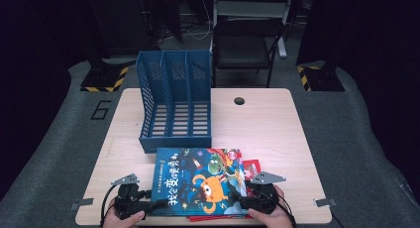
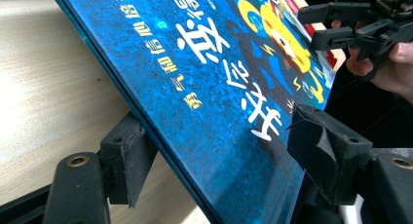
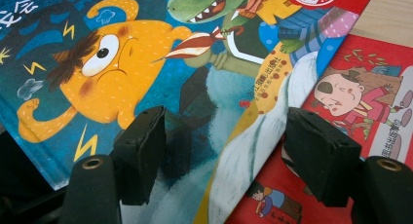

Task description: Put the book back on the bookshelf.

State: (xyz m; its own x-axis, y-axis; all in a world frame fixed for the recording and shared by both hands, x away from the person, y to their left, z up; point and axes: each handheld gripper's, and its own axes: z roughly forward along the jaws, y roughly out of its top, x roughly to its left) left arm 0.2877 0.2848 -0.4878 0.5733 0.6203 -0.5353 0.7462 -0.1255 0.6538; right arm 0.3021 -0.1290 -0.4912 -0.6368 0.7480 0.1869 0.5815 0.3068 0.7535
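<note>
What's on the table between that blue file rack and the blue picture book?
Nothing: in the high view the blue file rack stands just behind the blue picture book, with only a thin strip of bare table between them.

red book: mostly covered by blue book, title unreadable | blue book: near corners cut off by frame edge in both gripper views | hands: cropped at bottom edge of high view | left gripper: pad contact with cover unclear
</note>
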